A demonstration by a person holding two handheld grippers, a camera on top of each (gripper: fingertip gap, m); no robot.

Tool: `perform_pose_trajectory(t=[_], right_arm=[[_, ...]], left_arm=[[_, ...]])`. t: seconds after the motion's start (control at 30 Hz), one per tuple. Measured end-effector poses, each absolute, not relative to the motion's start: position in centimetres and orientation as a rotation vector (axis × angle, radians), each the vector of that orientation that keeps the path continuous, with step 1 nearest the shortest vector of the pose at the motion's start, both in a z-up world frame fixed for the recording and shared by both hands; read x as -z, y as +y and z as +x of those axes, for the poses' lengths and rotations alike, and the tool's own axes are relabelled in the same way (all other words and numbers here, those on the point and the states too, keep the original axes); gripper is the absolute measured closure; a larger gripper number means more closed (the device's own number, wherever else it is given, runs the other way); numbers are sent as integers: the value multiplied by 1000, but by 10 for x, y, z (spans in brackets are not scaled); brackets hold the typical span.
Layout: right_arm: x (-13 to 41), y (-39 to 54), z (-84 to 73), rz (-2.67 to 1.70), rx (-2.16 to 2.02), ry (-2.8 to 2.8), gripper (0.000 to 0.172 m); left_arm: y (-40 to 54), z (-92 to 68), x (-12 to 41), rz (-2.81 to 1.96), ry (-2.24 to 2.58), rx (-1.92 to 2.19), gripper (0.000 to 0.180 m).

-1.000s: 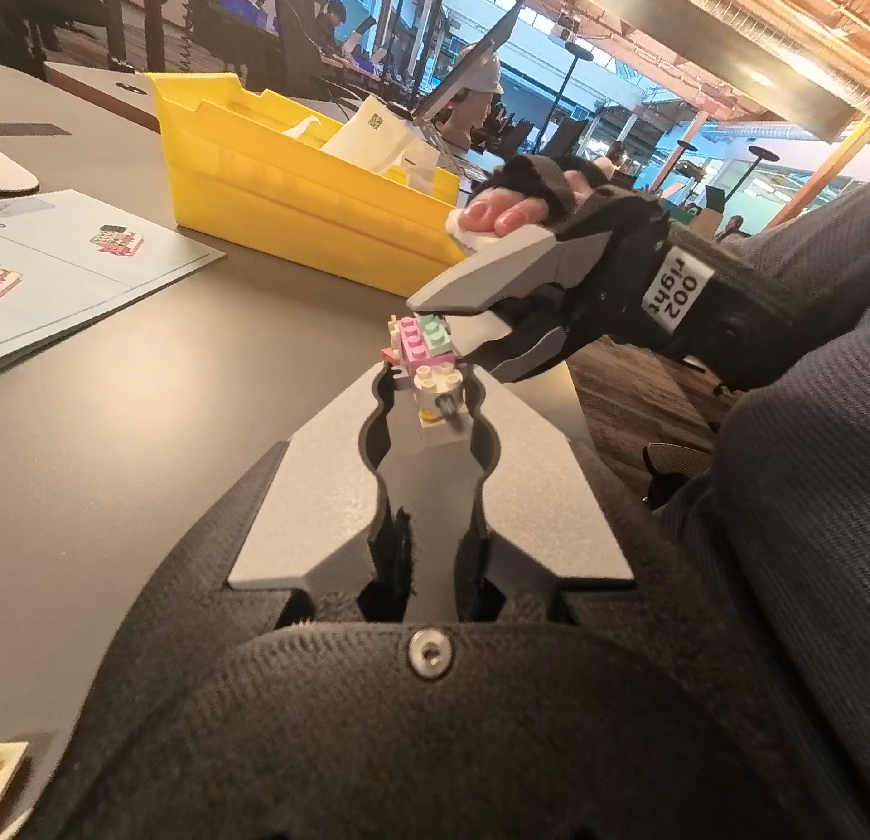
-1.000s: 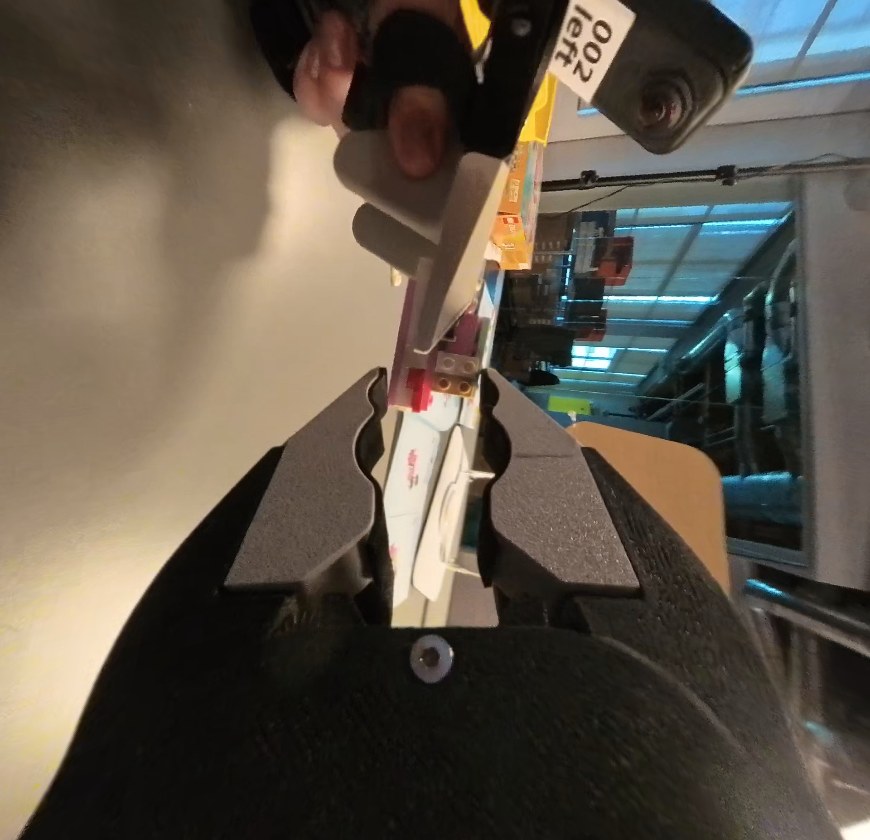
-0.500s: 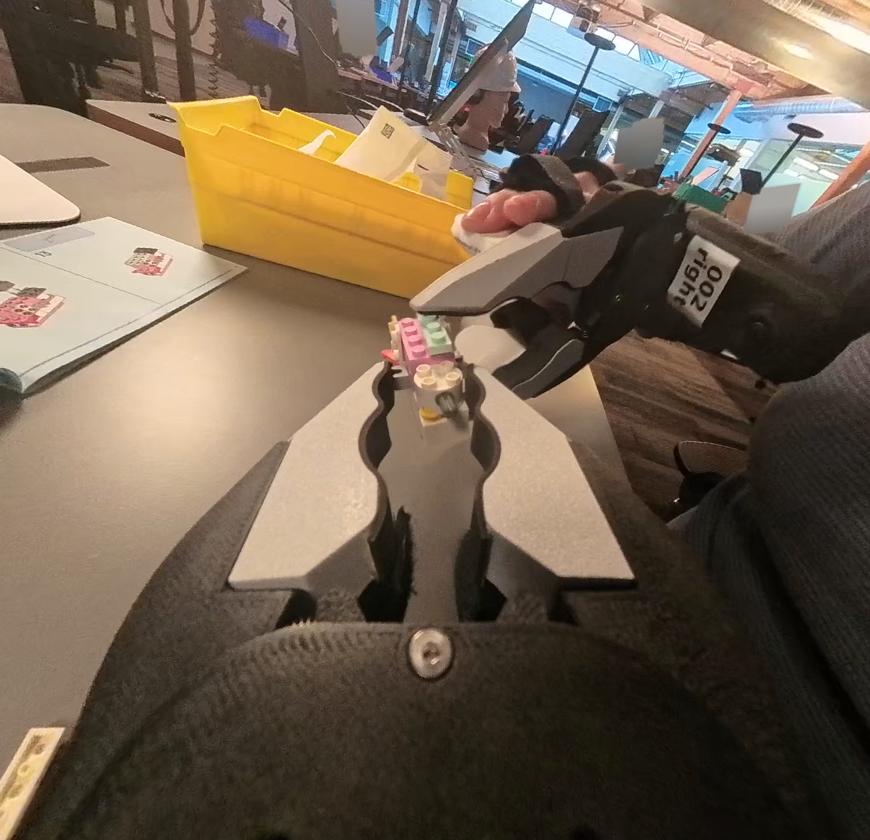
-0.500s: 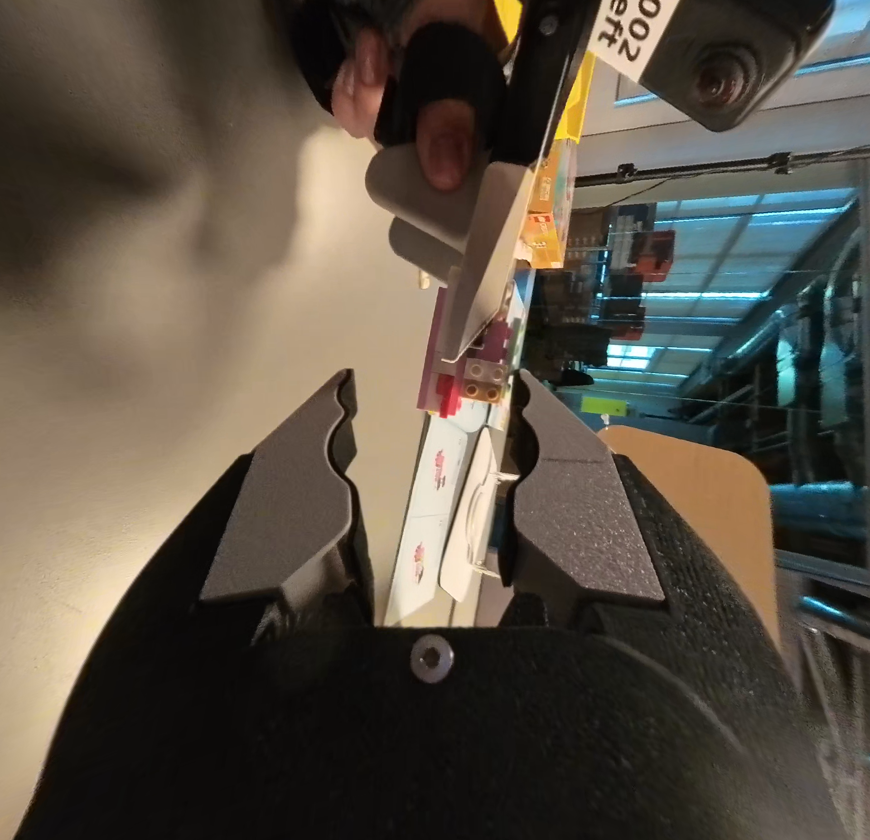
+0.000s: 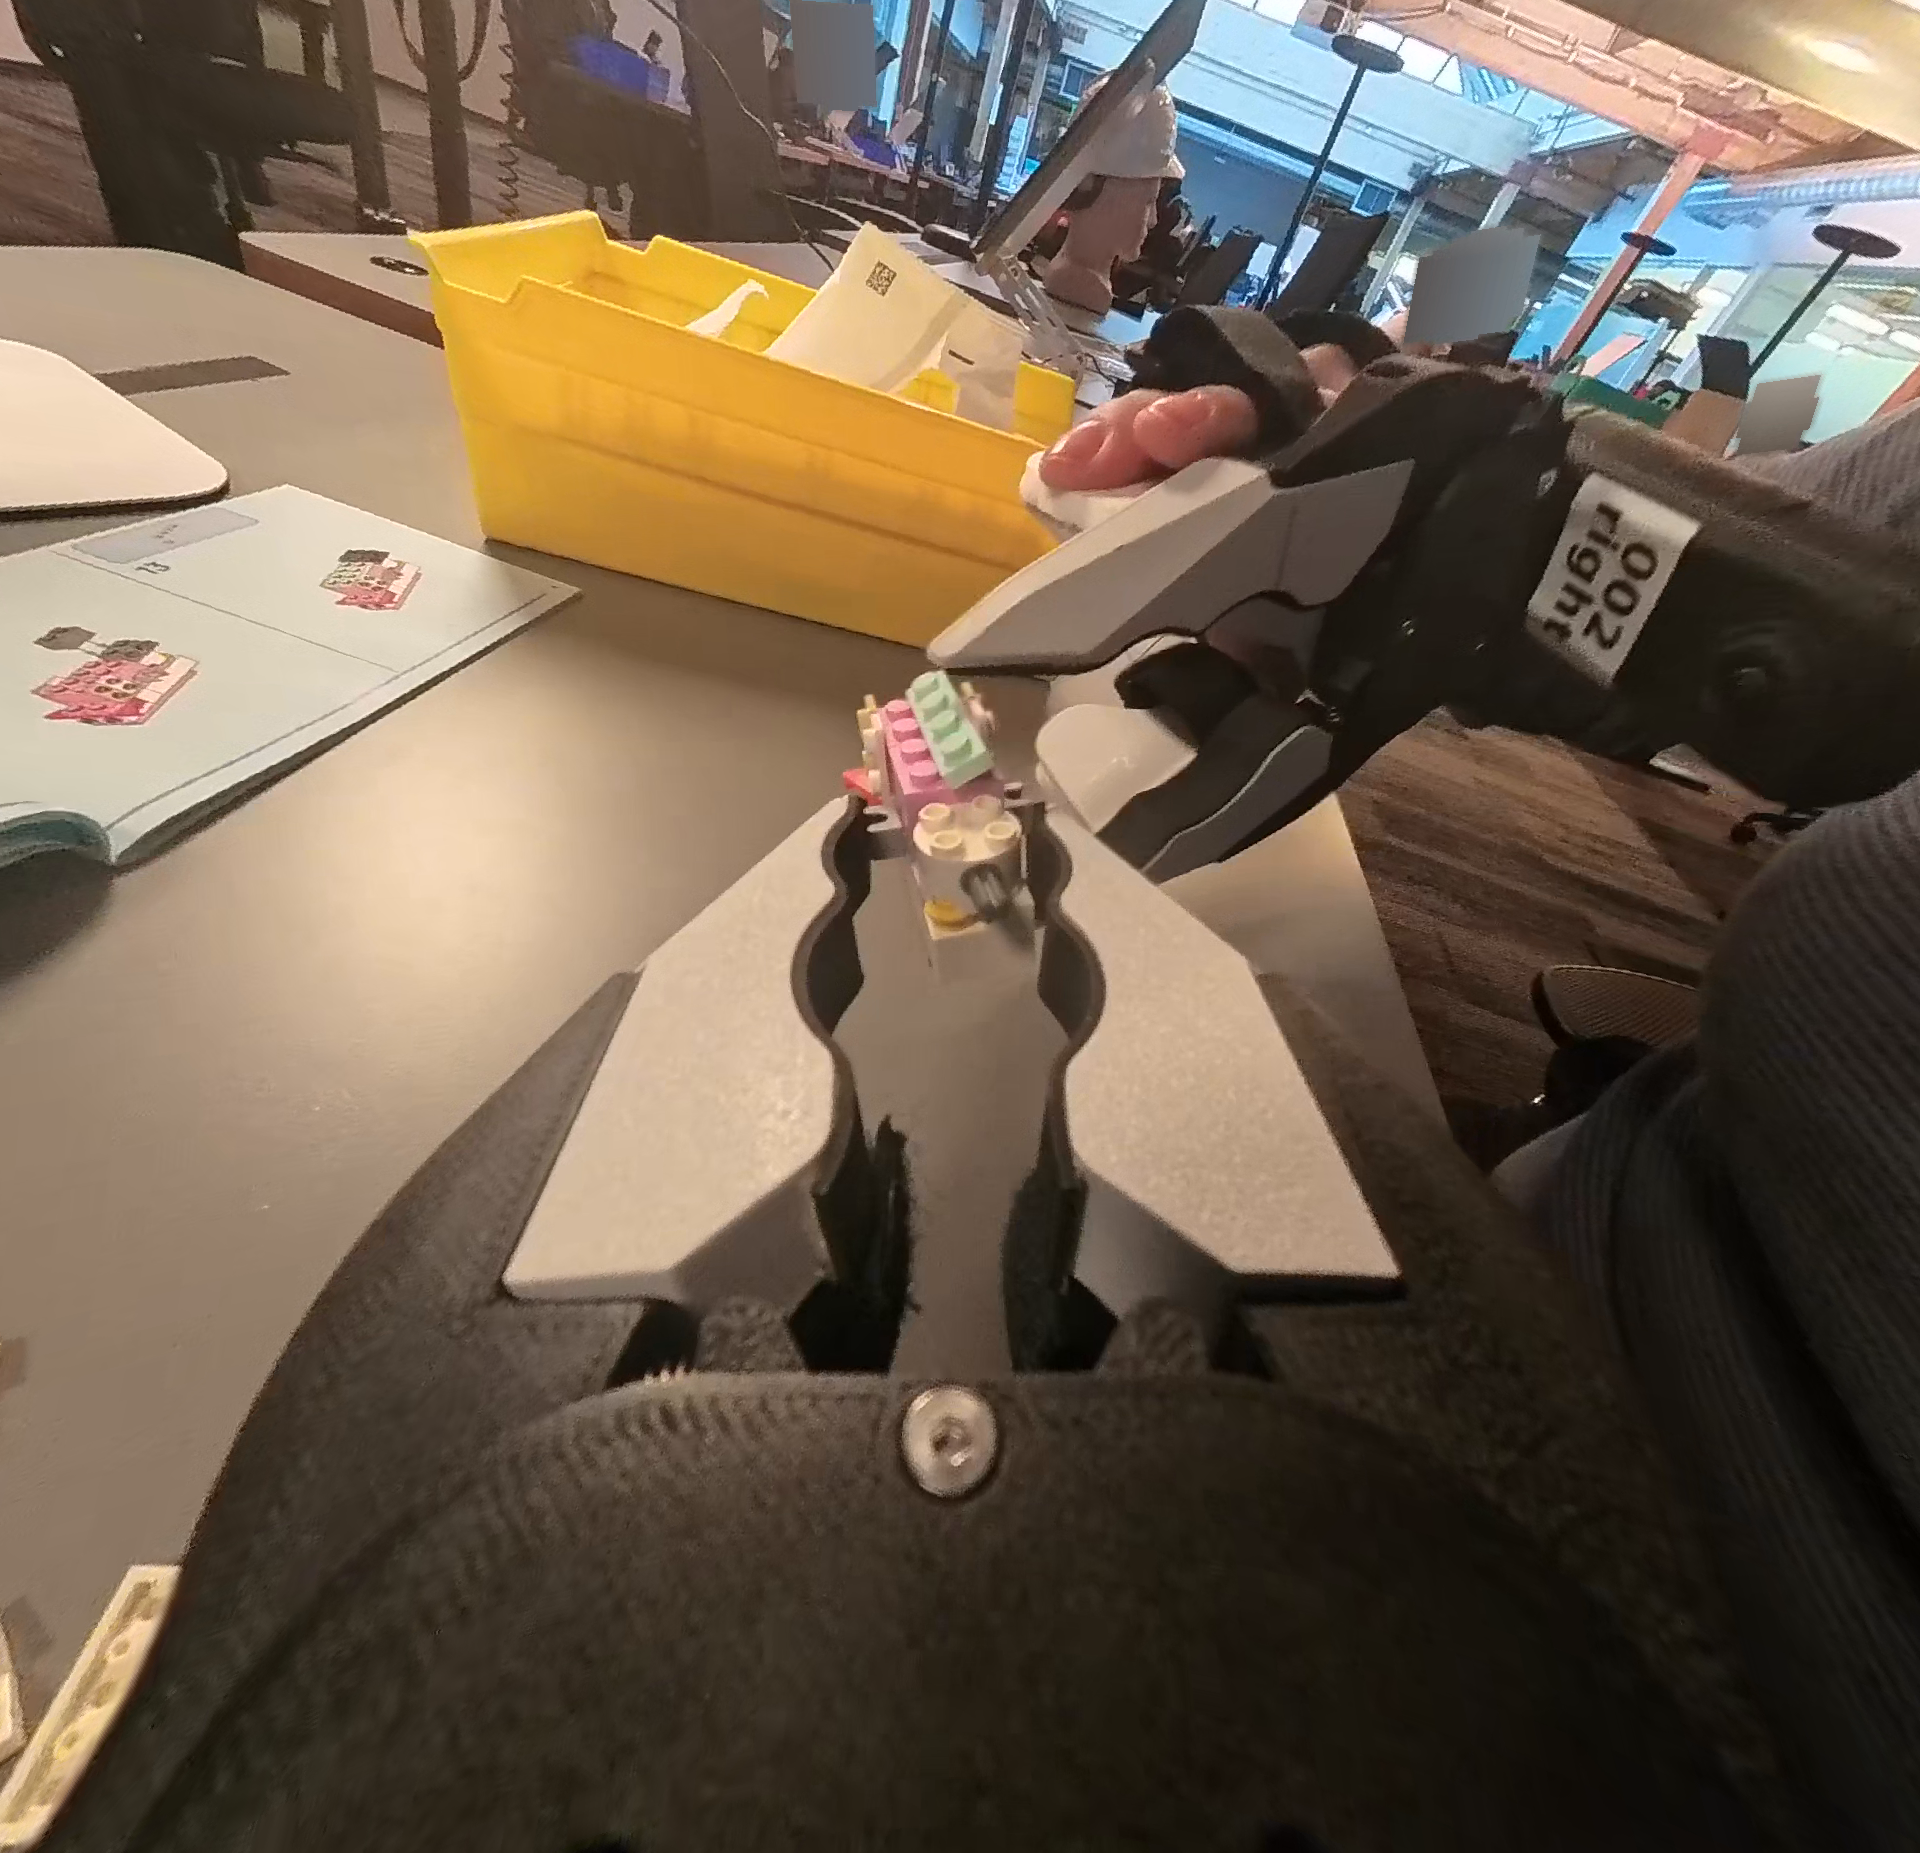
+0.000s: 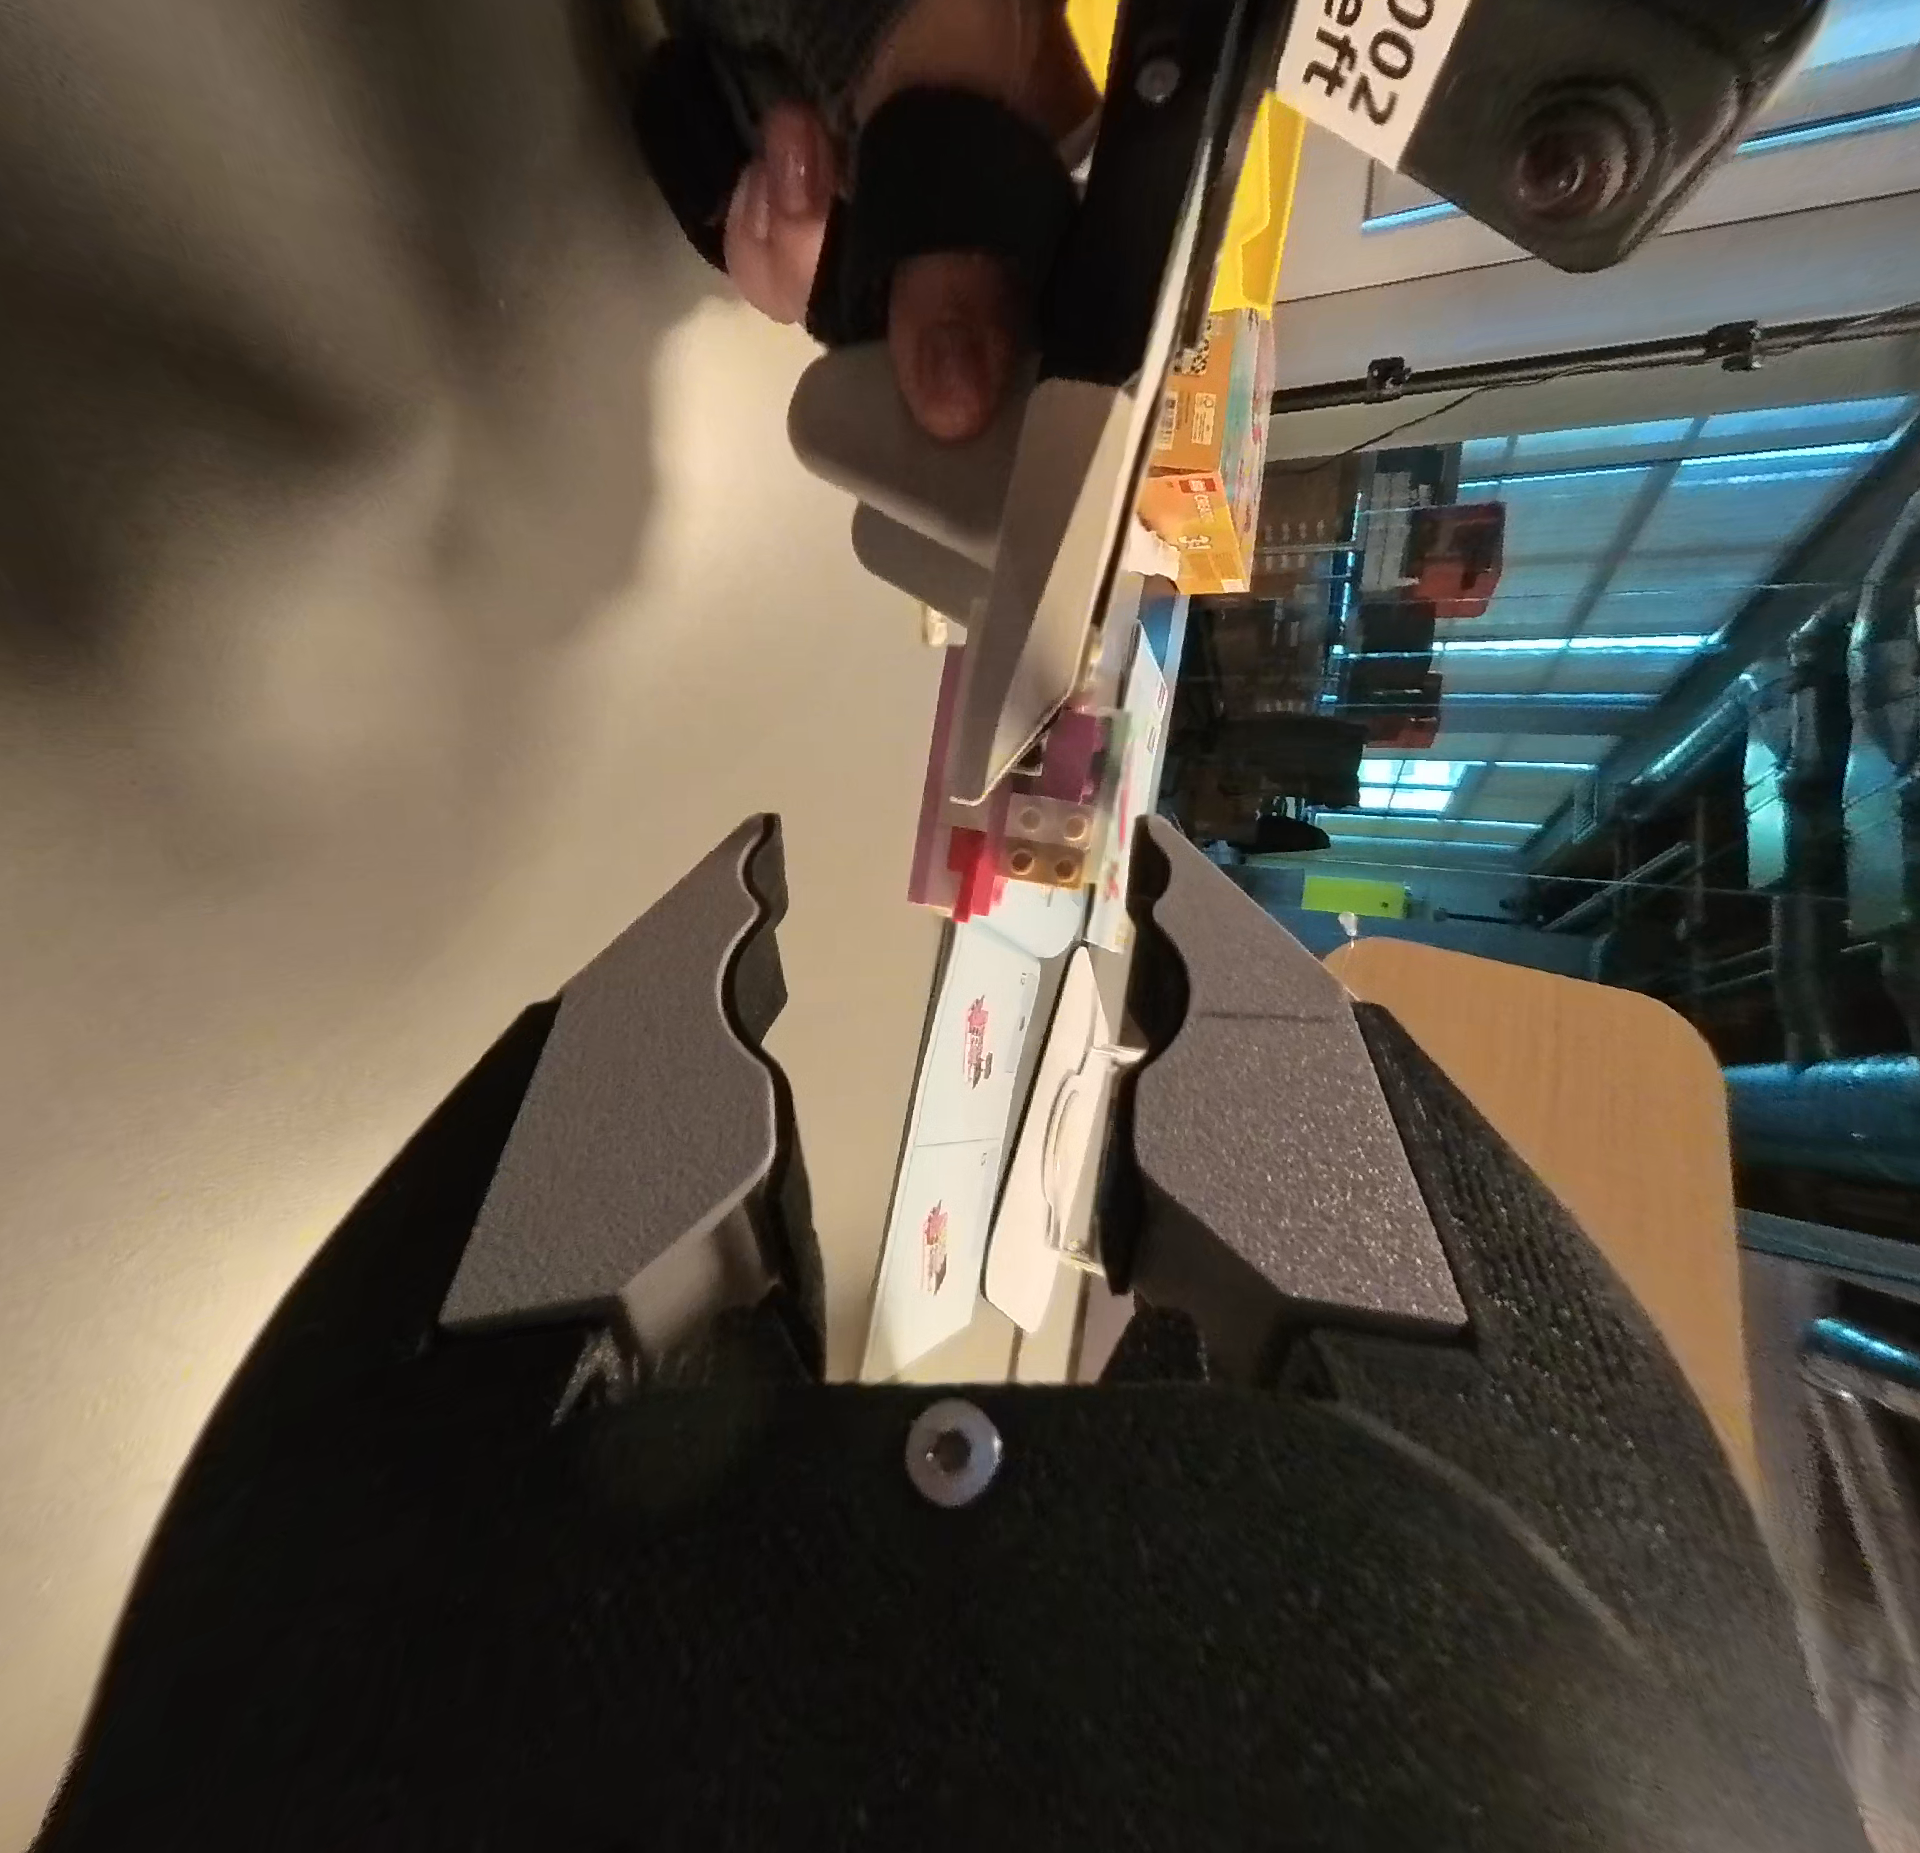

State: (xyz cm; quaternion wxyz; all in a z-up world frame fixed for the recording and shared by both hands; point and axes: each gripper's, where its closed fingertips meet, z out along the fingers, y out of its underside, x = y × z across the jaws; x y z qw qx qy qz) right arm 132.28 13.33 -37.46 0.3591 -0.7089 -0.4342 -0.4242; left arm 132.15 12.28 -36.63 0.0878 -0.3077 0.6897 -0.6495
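Two grippers over grey surface [image 5: 312, 920] near yellow bin [image 5: 665, 432], booklet [image 5: 239, 619]: left gripper [image 5: 940, 847] jaws pinching pastel brick model [image 5: 940, 775]; right gripper [image 6: 956, 847] jaws spread.

I'm at a grey desk [image 5: 312, 920] in a big open-plan office or lab: rows of desks and dark chairs [image 5: 717, 89] far back, a tilted monitor [image 5: 1101, 89], exposed ceiling beams [image 5: 1558, 68], tall windows [image 6: 1662, 473] on the right.
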Motion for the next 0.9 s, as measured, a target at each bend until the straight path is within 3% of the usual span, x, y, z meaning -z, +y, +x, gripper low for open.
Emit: perform_pose_trajectory(t=[0.13, 0.23, 0.37, 0.53, 0.8, 0.9], right_arm=[[369, 132, 1316, -1851, 932, -1025, 106], [355, 126, 1309, -1902, 588, -821, 110], [330, 120, 1297, -1930, 17, -516, 147], [328, 116, 1284, -1982, -359, -406, 156], [335, 117, 1282, -2026, -376, -432, 164], [332, 122, 1287, -2000, -141, -511, 149]], left_arm=[[122, 1321, 369, -900, 2075, 1911, 152], [118, 1315, 370, -813, 2118, 1886, 152], [107, 1303, 370, -655, 2168, 1863, 152], [93, 1285, 367, -477, 2204, 1894, 152], [94, 1285, 363, -487, 2187, 1926, 151], [98, 1292, 366, -554, 2181, 1906, 151]])
